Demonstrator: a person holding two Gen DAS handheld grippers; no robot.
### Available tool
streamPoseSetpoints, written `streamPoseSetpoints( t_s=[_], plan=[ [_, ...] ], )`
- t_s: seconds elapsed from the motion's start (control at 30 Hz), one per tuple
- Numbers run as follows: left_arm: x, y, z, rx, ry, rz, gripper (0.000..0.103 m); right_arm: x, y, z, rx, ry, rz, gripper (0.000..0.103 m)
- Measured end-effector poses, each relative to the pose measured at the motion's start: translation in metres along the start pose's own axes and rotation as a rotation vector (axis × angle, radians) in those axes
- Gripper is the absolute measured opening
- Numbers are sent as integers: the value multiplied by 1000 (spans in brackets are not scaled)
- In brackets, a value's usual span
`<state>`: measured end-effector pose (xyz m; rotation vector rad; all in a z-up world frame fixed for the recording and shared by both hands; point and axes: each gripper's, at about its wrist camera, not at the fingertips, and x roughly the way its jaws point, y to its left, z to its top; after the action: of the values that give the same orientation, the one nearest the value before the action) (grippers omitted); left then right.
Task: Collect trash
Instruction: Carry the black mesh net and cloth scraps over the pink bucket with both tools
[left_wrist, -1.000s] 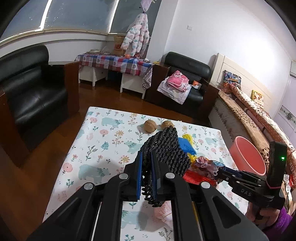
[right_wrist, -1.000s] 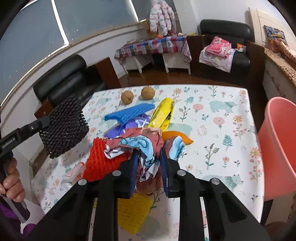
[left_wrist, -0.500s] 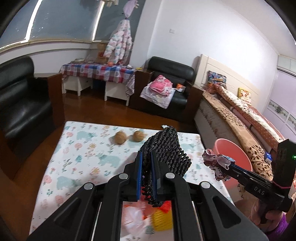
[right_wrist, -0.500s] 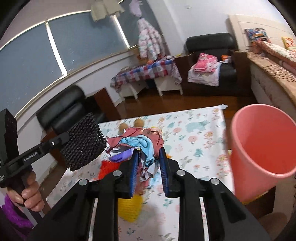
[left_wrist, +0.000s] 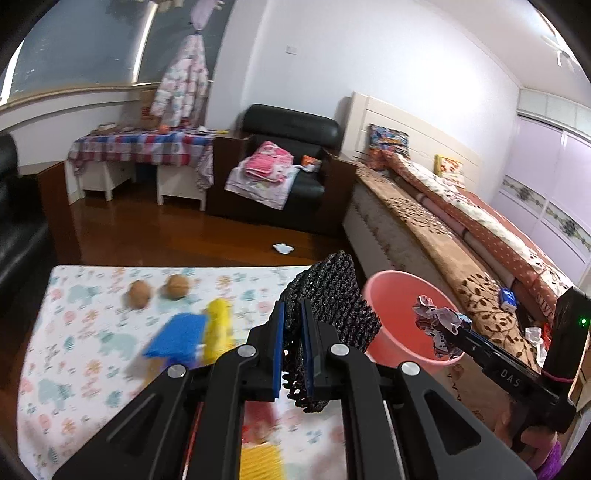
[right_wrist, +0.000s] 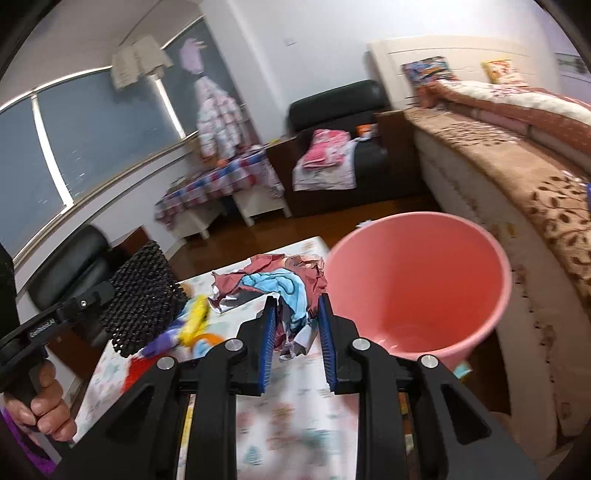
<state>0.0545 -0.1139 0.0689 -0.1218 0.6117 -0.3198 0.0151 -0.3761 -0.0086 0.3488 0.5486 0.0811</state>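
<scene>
Left gripper (left_wrist: 292, 345), black with blue pads, is clamped tight on a black foam net sleeve (left_wrist: 332, 310), which stands up out of the jaws and leans toward the bin side. Right gripper (right_wrist: 297, 330), same build, is closed on a crumpled wad of maroon, light-blue and white wrapper (right_wrist: 286, 291); the wad bulges above the pads and a tail hangs below them. Both loads are off the table. In the left wrist view the wrapper wad sits in front of the mouth of the round pink plastic bin (left_wrist: 397, 295); the black sleeve is just left of the bin's rim. In the right wrist view the bin's open mouth lies just right of the pads, at the table's edge; the bin looks empty as far as its bottom shows. A hand (right_wrist: 46, 404) with a purple sleeve grips the left gripper's handle. Remaining on the floral-print tablecloth (left_wrist: 85, 325): a blue foam piece (left_wrist: 177, 338), a yellow foam net (left_wrist: 218, 326), and two brown walnuts (left_wrist: 159, 290) side by side nearer the far edge. Nearer items are blurred.
</scene>
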Motion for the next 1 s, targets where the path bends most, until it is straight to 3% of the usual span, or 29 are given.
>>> streamPoseSetpoints(
  t_s=[0.57, 0.93, 1.0],
  plan=[
    [104, -113, 7, 137, 94, -104, 8, 12, -81, 3, 125, 2, -135, 23],
    [144, -144, -1, 174, 148, -121, 9, 23, -98, 2, 137, 13, -167, 23],
    [145, -143, -1, 171, 145, -124, 14, 24, -99, 1, 134, 12, -172, 23]
  ],
)
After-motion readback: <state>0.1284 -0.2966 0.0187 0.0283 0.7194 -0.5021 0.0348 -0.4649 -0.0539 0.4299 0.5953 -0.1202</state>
